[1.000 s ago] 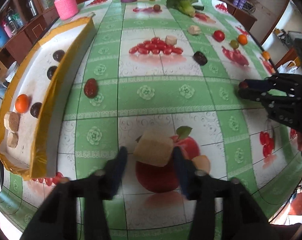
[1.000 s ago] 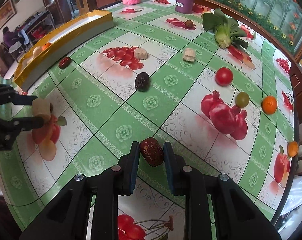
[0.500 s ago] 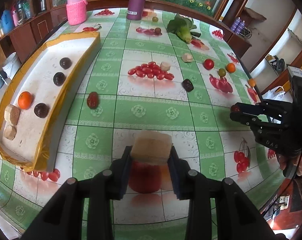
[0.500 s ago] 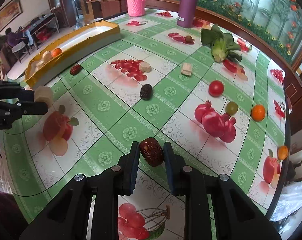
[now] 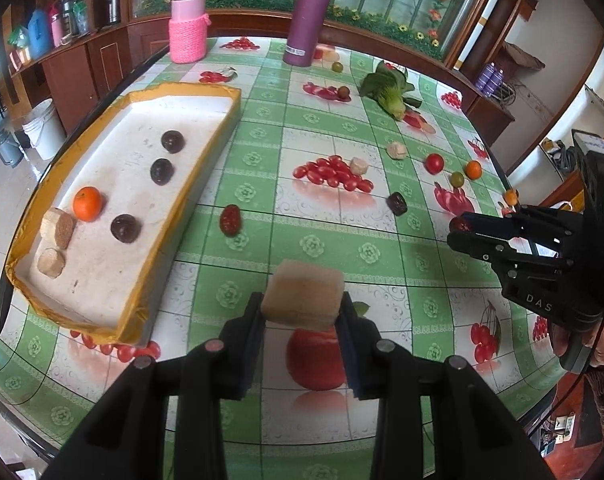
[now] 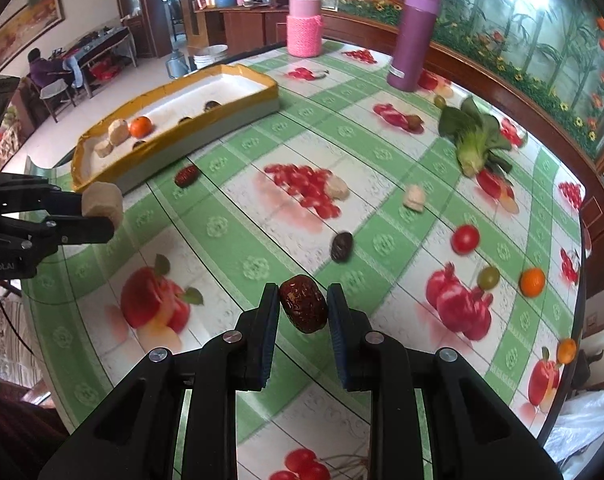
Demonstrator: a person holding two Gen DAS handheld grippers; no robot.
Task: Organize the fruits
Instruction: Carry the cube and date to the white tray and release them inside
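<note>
My left gripper [image 5: 302, 310] is shut on a tan cube-shaped piece [image 5: 303, 299], held above the table right of the yellow-rimmed tray [image 5: 174, 224]. The tray holds an orange [image 5: 87, 203], three dark fruits [image 5: 161, 171] and tan pieces [image 5: 58, 227]. My right gripper [image 6: 303, 308] is shut on a red date [image 6: 304, 309], held above the table's near right part. The right gripper also shows in the left wrist view [image 5: 462, 230], the left one in the right wrist view [image 6: 98, 210].
Loose on the fruit-print tablecloth: a red date [image 5: 230, 220], a dark date [image 5: 397, 203], a tomato [image 5: 434, 163], a green grape [image 5: 457, 179], oranges [image 5: 473, 169], tan pieces [image 5: 396, 150], bok choy [image 5: 388, 90]. A pink jar [image 5: 187, 24] and purple bottle [image 5: 308, 20] stand at the back.
My left gripper closed on the tan piece and lifted it off the table. Both grippers rose, each carrying its item; the right one kept its date.
</note>
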